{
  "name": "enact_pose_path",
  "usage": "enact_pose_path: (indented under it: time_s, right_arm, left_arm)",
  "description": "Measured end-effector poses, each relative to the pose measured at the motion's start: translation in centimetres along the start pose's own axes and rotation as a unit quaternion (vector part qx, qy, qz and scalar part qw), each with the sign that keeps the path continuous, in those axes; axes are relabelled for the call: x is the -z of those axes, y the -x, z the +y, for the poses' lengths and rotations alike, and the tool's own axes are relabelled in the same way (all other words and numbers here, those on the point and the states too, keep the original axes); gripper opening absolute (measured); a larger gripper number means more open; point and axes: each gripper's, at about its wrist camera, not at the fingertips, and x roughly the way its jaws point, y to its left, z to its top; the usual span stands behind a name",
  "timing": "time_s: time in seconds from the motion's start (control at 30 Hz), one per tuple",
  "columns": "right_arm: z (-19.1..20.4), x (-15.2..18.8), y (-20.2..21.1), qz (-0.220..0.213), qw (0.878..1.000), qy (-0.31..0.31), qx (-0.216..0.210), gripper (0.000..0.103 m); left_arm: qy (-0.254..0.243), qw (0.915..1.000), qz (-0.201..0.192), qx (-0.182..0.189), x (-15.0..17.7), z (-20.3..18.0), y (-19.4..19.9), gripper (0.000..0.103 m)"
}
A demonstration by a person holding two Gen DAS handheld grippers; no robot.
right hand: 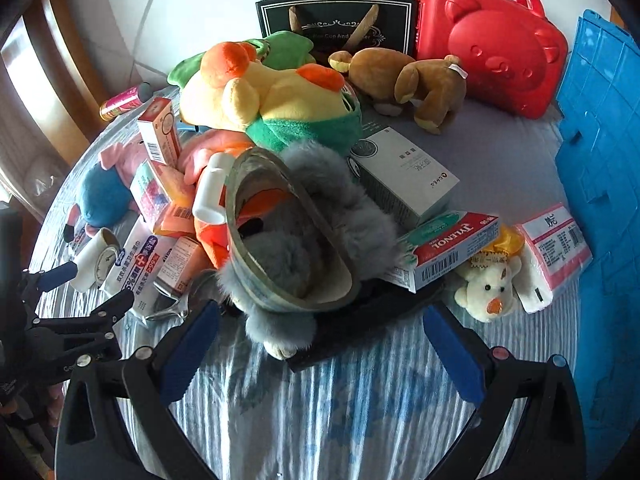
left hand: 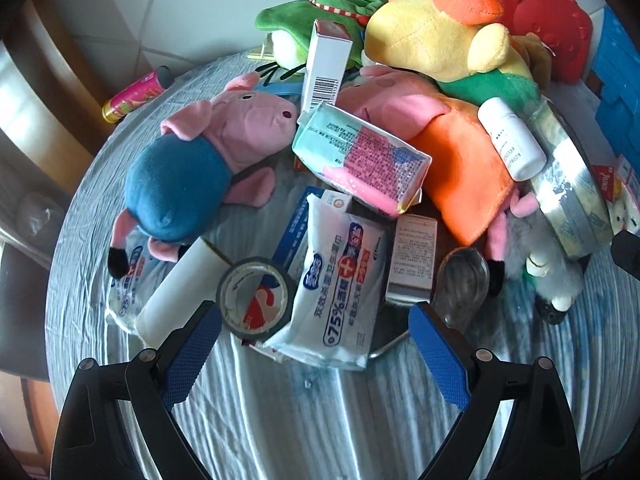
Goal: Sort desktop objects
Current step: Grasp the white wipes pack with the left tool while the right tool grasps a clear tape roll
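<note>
A heap of toys, boxes and packets covers the table. My left gripper is open just short of a wet-wipes packet and a small black tape roll. Behind them lie a pink pig plush in blue, a tissue pack and a white bottle. My right gripper is open, its jaws either side of a large tape roll resting on a grey furry toy. A Tylenol box, a small white plush and a yellow plush lie nearby.
At the back stand a red bear-shaped case, a black gift box and a brown bear plush. A blue crate lines the right side. A pink can lies near the far-left table edge. The near tablecloth strip is bare.
</note>
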Motion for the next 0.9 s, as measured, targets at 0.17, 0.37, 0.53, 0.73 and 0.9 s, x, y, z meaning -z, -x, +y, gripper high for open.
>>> enact_pose_path:
  time_s: [0.17, 0.37, 0.53, 0.73, 0.9]
  right_arm:
    - [0.3, -1.9, -1.7, 0.006, 1.000, 0.004, -0.003, 0.103]
    - [1.0, -3.6, -4.3, 0.023, 1.000, 0.015, -0.008, 0.103]
    - [1.0, -3.9, -6.1, 0.035, 0.999, 0.011, -0.017, 0.103]
    - [1.4, -3.6, -7.3, 0.052, 0.999, 0.006, -0.016, 0.103]
    - [1.8, -2.8, -6.8, 0.053, 0.998, 0.011, -0.021, 0.103]
  left_arm:
    - [-0.003, 0.9997, 0.016, 0.017, -1.6, 0.0, -2.6, 0.096]
    - [0.012, 0.9990, 0.018, 0.039, -2.9, 0.4, -4.6, 0.097]
    - [0.021, 0.9985, 0.010, 0.050, -3.2, 0.5, -5.1, 0.101]
    - [0.004, 0.9973, 0.012, 0.073, -1.3, -0.1, -4.0, 0.101]
    - [0.010, 0.9956, 0.010, 0.093, 0.2, -0.3, -3.2, 0.090]
